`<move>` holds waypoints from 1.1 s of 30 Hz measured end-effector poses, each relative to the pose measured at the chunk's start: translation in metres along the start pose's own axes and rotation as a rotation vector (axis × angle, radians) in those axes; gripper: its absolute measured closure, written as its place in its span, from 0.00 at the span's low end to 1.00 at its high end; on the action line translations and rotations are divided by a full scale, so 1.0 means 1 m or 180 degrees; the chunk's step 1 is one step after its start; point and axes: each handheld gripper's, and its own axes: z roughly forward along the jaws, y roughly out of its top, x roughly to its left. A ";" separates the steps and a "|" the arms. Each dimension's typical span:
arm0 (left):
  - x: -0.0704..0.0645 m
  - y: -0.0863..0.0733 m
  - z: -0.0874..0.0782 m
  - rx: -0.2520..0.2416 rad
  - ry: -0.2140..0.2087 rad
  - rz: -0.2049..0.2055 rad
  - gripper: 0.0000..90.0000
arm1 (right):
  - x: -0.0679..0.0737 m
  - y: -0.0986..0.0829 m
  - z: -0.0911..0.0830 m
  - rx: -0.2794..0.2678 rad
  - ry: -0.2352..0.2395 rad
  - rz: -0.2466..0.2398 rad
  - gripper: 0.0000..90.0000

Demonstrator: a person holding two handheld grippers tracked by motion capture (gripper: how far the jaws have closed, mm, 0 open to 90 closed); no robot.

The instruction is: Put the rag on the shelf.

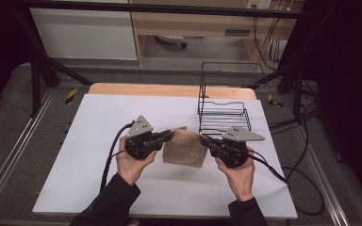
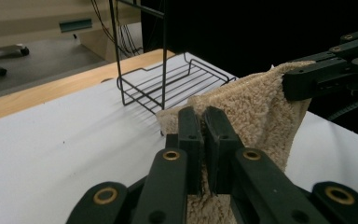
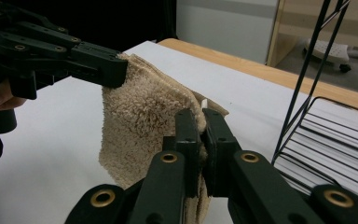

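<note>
Light falls evenly from above onto my white surface point(image 1: 122, 188), which reads bright but without glare; the room darkens toward 3 and 9 o'clock. The towel point(image 1: 185, 148) casts a soft, short shadow toward 6 o'clock. The high view is slightly soft and grainy. In both gripper views my tool's near links blur at 6 o'clock.

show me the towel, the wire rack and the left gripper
towel point(image 1: 185, 149): high view, middle of the cloth
wire rack point(image 1: 224, 118): high view, its barred floor
left gripper point(image 2: 204, 123): left gripper view, between its fingertips, which pinch the towel
</note>
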 end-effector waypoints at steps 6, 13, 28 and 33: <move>-0.004 0.007 0.001 -0.0120 -0.0008 0.0016 0.95 | -0.002 0.005 -0.008 -0.0104 -0.0046 -0.0018 0.95; -0.010 0.016 0.006 -0.0253 -0.0007 0.0029 0.95 | -0.007 0.010 -0.017 -0.0198 -0.0104 -0.0024 0.95; -0.021 0.044 0.023 -0.0505 -0.0070 0.0067 0.95 | -0.023 0.026 -0.040 -0.0427 -0.0308 -0.0045 0.95; -0.023 0.052 0.029 -0.0596 -0.0097 0.0054 0.95 | -0.028 0.033 -0.046 -0.0507 -0.0371 -0.0048 0.95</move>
